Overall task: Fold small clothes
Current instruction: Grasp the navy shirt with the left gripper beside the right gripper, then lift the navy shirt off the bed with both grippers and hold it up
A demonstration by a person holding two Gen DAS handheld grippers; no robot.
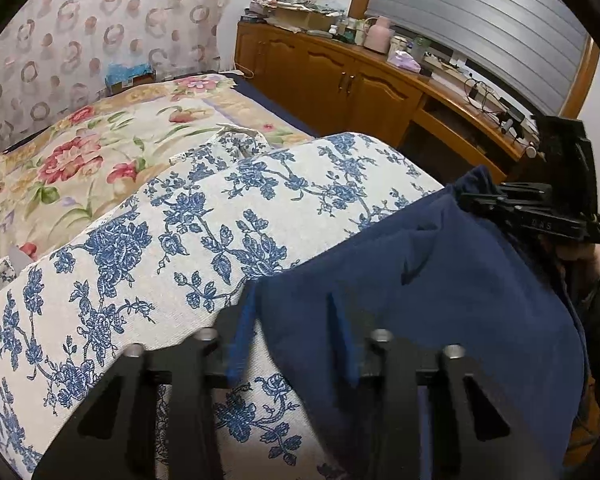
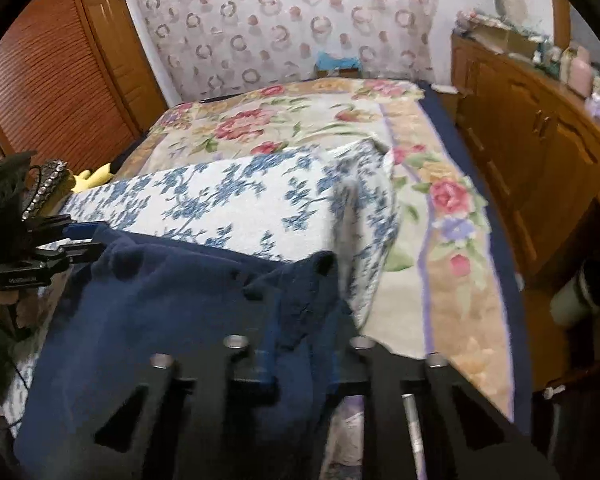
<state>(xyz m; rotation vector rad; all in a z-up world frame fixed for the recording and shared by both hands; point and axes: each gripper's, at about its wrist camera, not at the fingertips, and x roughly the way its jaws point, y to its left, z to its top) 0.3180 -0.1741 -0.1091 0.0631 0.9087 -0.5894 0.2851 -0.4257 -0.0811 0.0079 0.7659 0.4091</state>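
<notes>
Navy cloth (image 1: 440,280) bunches between the fingers of my left gripper (image 1: 296,344); my right gripper (image 2: 300,356) clamps its other corner. It stretches across the blue-flowered cushion (image 1: 180,240) between them, both equally near.

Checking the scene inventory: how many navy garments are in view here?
1: a navy garment on the blue-floral cushion, held by the left gripper and right gripper. Folds could hide another.
</notes>
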